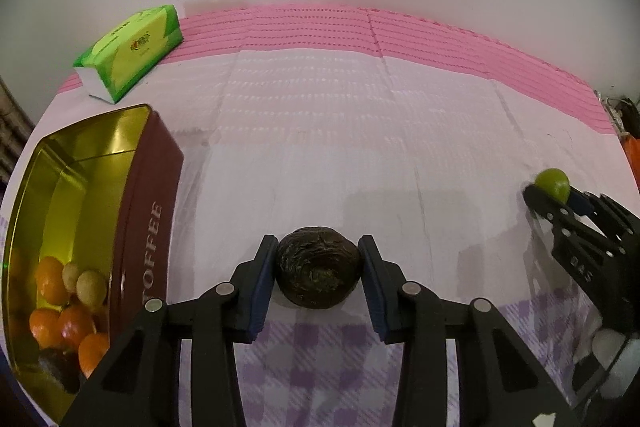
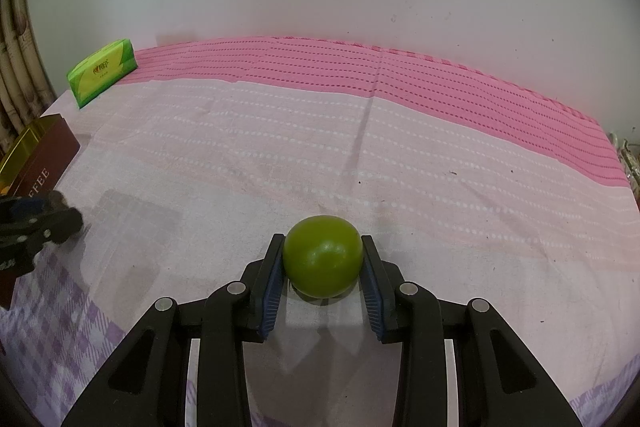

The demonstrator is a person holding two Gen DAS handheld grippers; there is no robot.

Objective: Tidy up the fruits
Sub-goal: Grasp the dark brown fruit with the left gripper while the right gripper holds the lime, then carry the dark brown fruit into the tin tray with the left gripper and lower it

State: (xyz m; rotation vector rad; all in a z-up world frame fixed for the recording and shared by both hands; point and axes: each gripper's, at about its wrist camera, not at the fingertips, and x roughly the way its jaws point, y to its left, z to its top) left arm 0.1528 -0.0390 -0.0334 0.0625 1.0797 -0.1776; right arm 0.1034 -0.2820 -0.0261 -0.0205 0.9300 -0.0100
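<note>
The left gripper [image 1: 319, 269] was clamped on a dark fruit [image 1: 319, 273], its blue ribbed pads [image 1: 264, 291] pressed against both flanks; the fruit was round, brown-black, with a wrinkled, glossy skin, and it sat low over the cloth [image 1: 340, 147]; whether it touched the cloth could not be told. The right gripper [image 2: 322, 263] gripped a green fruit [image 2: 322, 261], smooth, matte and nearly spherical, one pad on each side, with a shadow on the cloth just beneath it; in the left view this gripper [image 1: 554, 193] showed at the far right, well apart from the left one, the green fruit [image 1: 553, 183] at its tip.

A tin [image 1: 148, 211] stood to the left of the left gripper; it was a rounded-corner metal box, maroon outside with pale lettering, mirror-gold inside; within it lay several oranges [image 1: 50, 325], two pale tan round fruits [image 1: 91, 289] and one dark wrinkled piece [image 1: 58, 369], heaped at the near end. A tissue pack [image 1: 134, 51], green and yellow in shiny film, lay beyond the tin near the wall.

The cloth was woven with dotted ribs, pale pink in the middle, deep pink along the far edge, and lilac check at the near edge; creases ran across it.
</note>
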